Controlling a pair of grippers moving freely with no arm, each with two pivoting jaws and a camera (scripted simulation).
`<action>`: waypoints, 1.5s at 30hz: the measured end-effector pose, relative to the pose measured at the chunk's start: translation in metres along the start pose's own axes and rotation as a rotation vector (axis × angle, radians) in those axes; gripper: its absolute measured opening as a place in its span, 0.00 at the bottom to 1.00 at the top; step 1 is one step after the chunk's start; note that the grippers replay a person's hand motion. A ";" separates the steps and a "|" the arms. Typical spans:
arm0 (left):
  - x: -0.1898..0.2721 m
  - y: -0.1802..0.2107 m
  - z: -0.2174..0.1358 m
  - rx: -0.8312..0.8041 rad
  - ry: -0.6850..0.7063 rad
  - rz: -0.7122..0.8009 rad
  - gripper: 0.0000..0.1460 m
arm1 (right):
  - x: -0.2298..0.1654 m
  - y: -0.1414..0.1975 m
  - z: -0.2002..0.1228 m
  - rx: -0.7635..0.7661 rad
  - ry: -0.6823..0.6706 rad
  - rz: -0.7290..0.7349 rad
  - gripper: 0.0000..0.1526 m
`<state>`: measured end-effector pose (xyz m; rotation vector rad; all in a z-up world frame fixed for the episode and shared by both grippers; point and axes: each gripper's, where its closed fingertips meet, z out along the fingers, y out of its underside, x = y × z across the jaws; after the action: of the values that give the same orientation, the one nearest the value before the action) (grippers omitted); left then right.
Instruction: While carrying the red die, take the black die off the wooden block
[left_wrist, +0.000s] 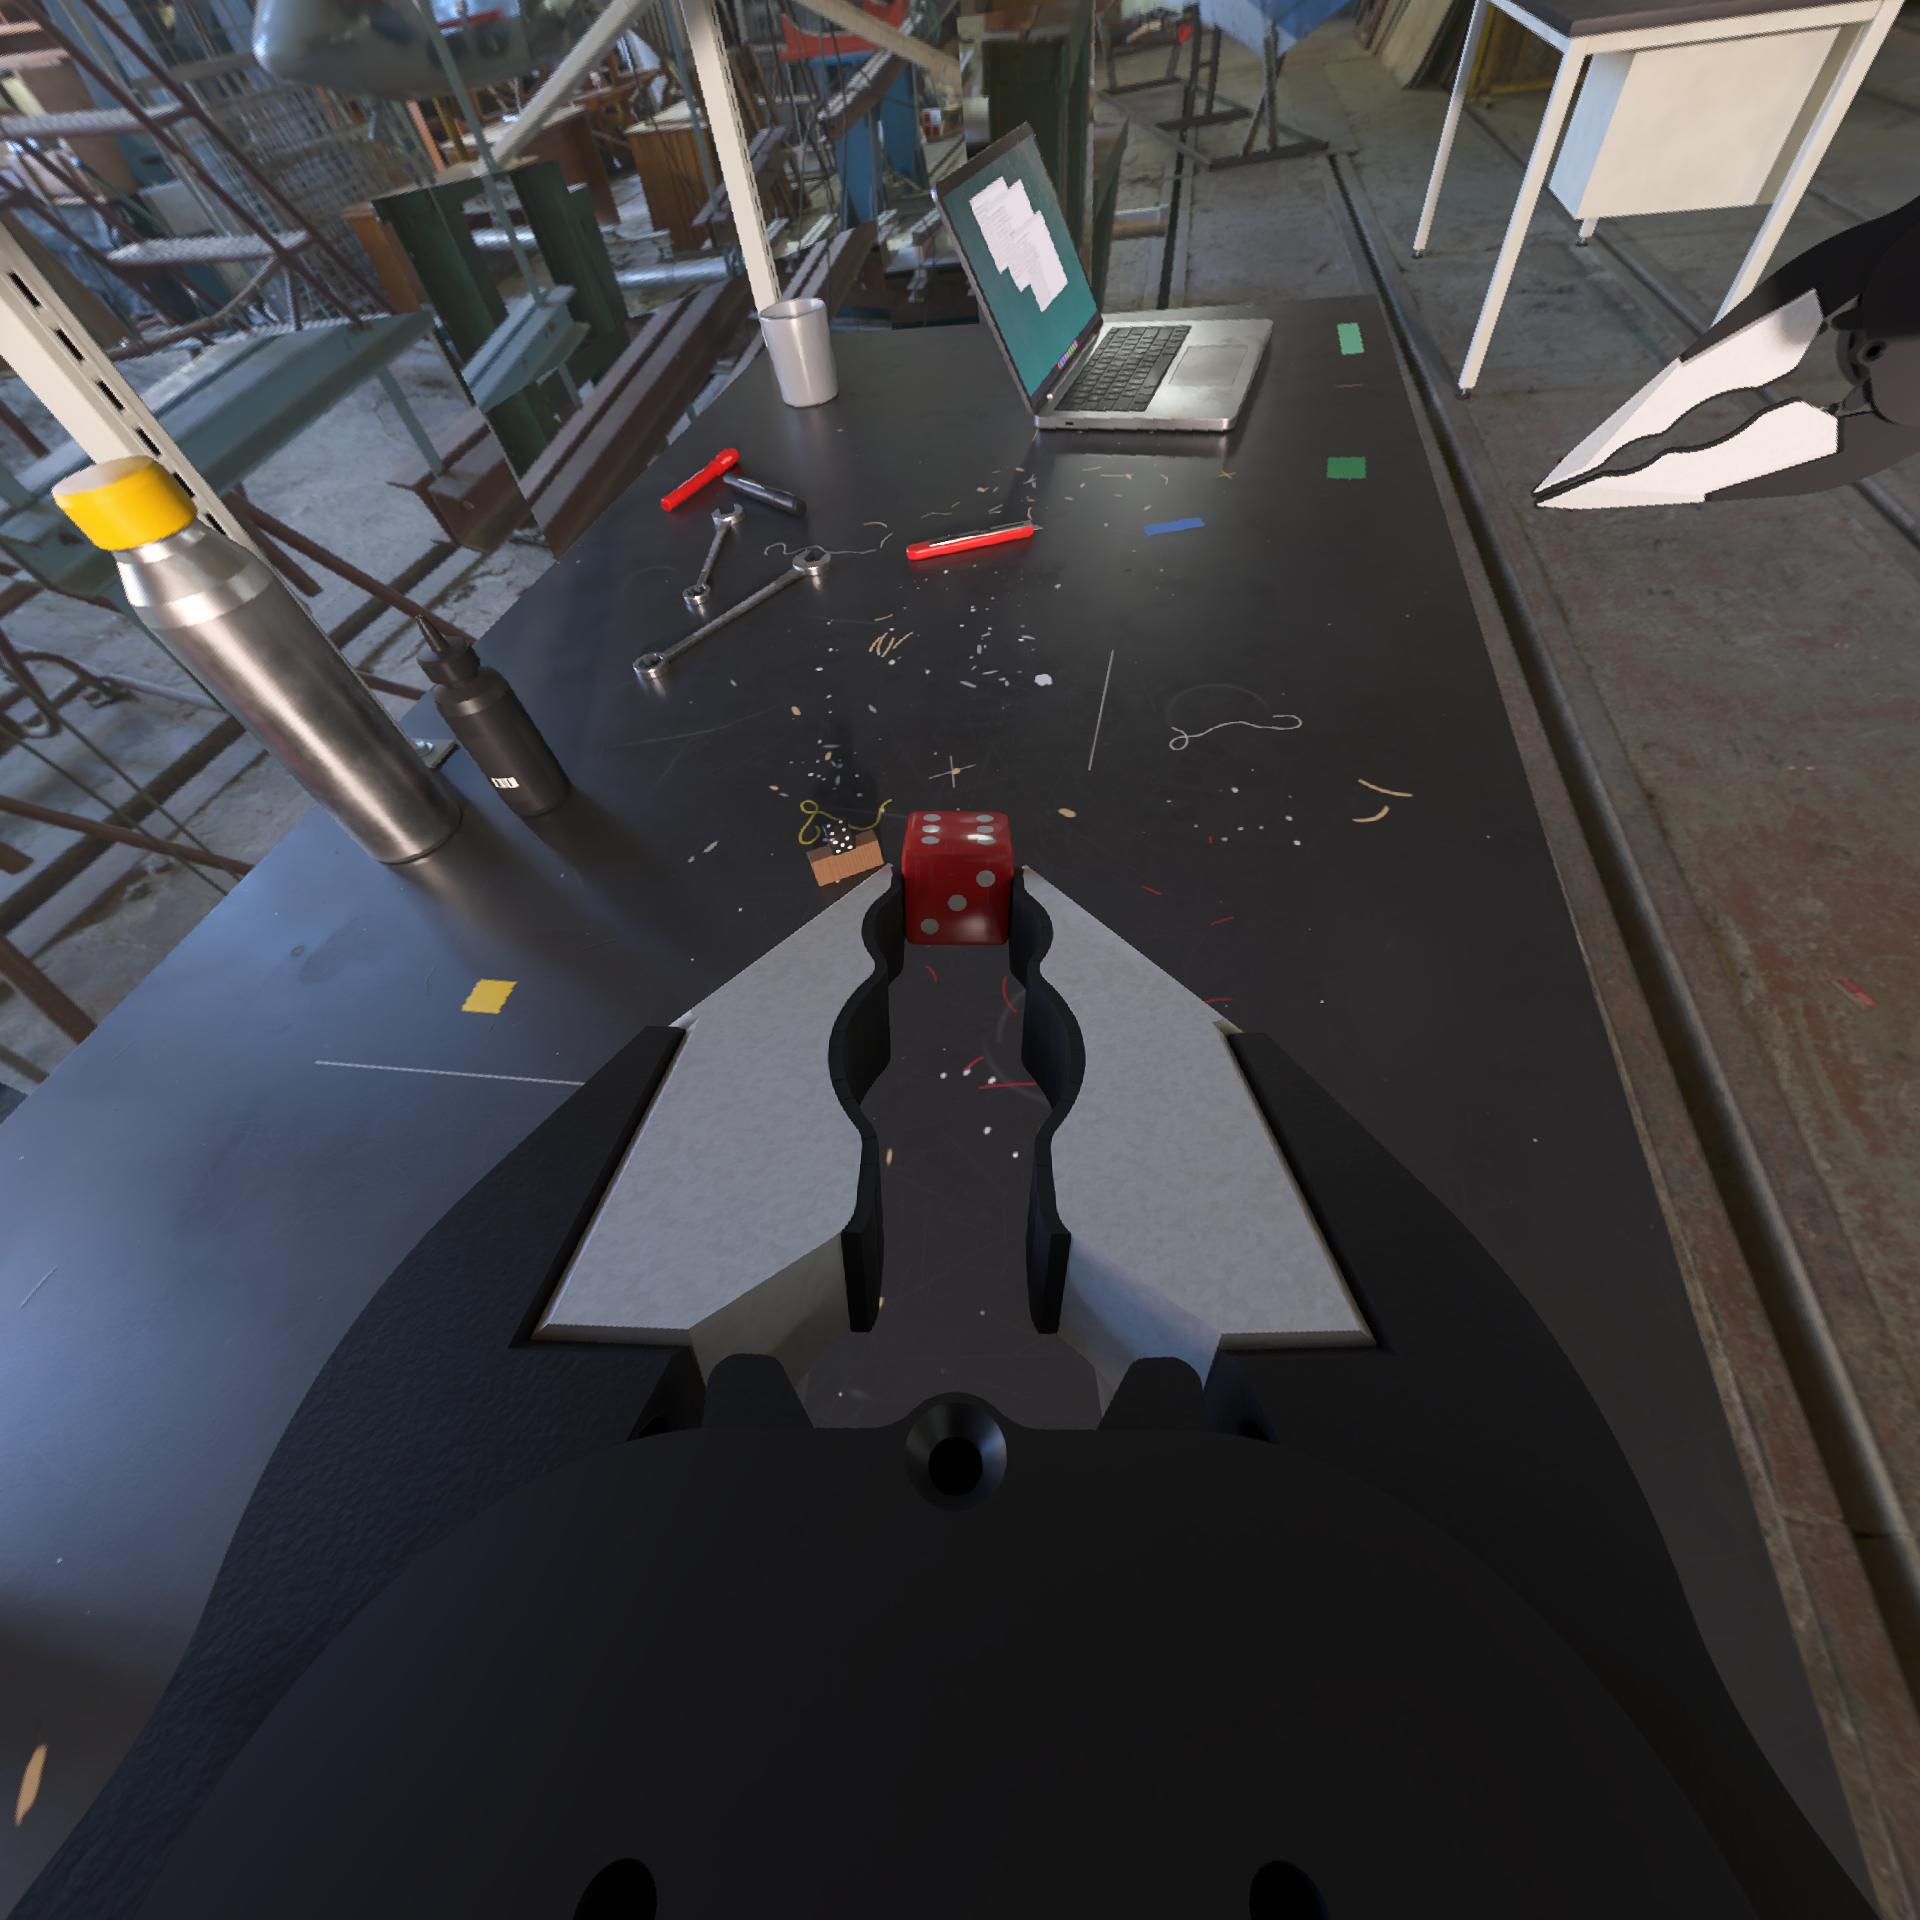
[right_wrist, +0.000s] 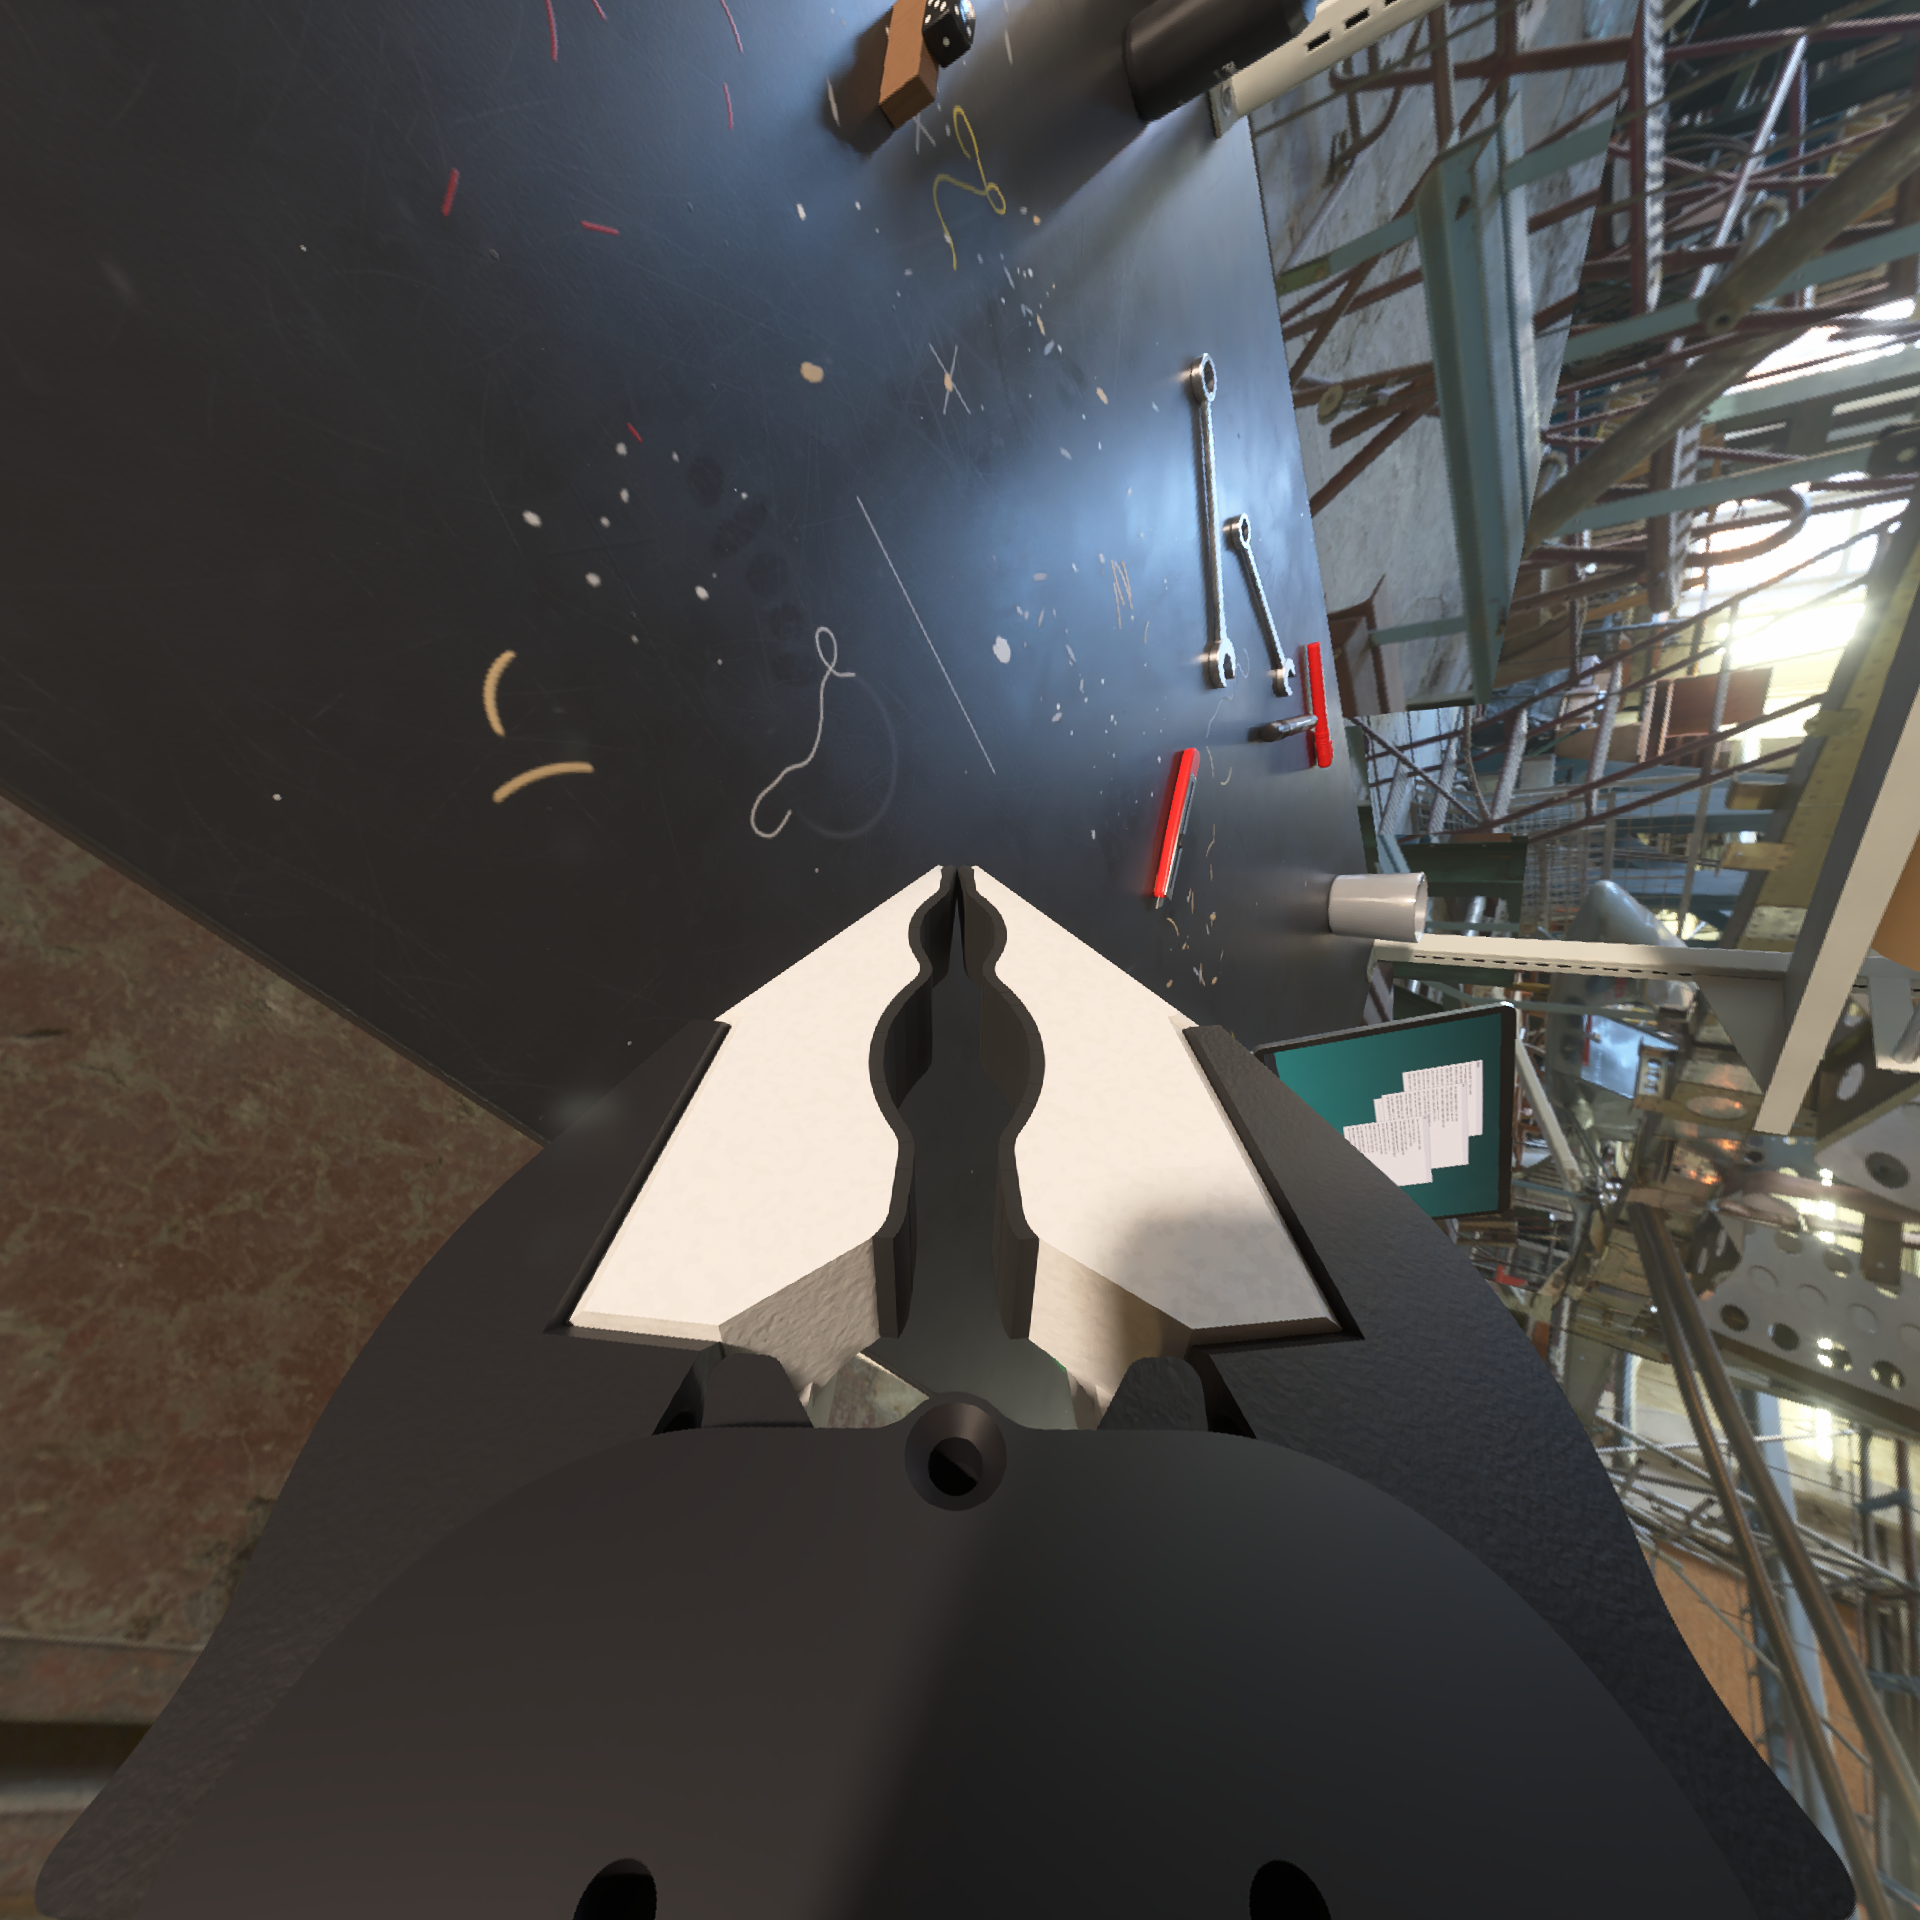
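Dark bench (left_wrist: 1299, 935); white-pipped red die (left_wrist: 957, 878)

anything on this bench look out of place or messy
Nothing is damaged or spilled. The table is littered with small shavings and string scraps, and two wrenches lie loose. The black die sits on the wooden block as expected.

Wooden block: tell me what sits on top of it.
A small black die with white pips sits on the brown wooden block, which lies on the dark table. The die's underside and the block surface beneath it are covered; nothing else shows on the block.
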<state>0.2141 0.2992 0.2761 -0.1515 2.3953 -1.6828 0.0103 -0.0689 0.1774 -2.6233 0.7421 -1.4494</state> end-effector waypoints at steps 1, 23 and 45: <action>0.000 -0.001 0.001 -0.001 0.001 0.001 0.13 | 0.000 0.000 0.001 0.002 -0.001 0.001 0.00; 0.004 -0.013 0.043 -0.067 0.059 0.032 0.13 | -0.014 0.026 0.014 0.011 -0.029 0.072 0.00; 0.011 -0.013 0.046 -0.061 0.077 0.035 0.13 | -0.021 0.035 0.024 0.030 -0.065 0.128 0.00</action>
<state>0.2132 0.2505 0.2719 -0.0553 2.4913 -1.6298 0.0073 -0.0946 0.1380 -2.5360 0.8570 -1.3253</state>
